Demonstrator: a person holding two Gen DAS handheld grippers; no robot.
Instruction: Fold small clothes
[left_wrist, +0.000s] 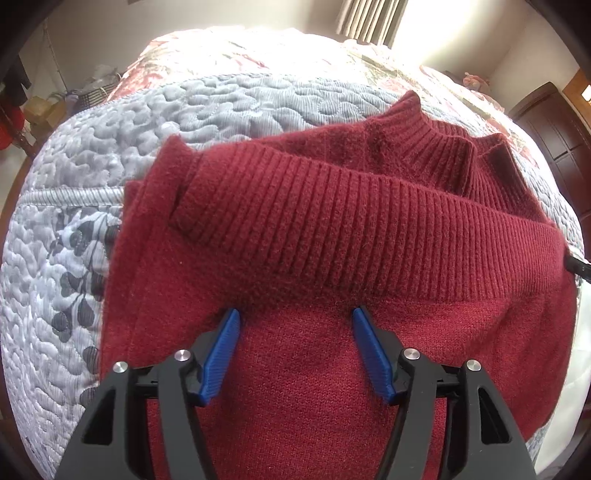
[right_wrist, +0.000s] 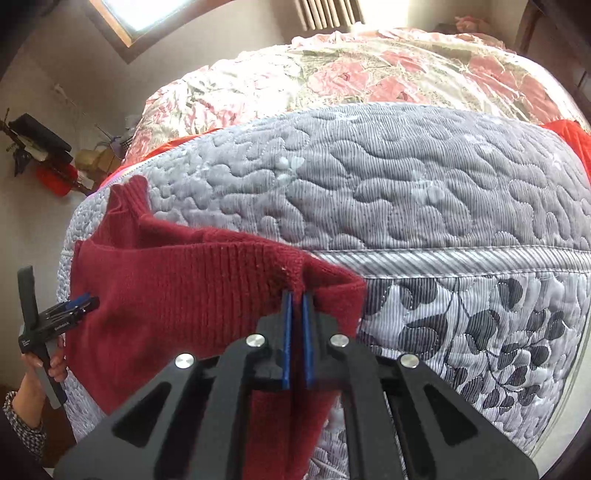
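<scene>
Lying folded on the grey quilted bed cover (right_wrist: 406, 184): dark red knit sweater (left_wrist: 332, 229), ribbed hem doubled back toward the collar. Hovering spread apart over the sweater's plain knit: left tongs (left_wrist: 293, 314), gripping nothing. Pinching a raised fold at the sweater's right edge: right tongs (right_wrist: 296, 295), clenched.

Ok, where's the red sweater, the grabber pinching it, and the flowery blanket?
Sweater (left_wrist: 332, 229): left wrist view, on its ribbed hem band.
Right gripper (right_wrist: 296, 295): right wrist view, between blue fingertips shut on the sweater's edge.
Flowery blanket (right_wrist: 332, 81): right wrist view, on a pink flower.
</scene>
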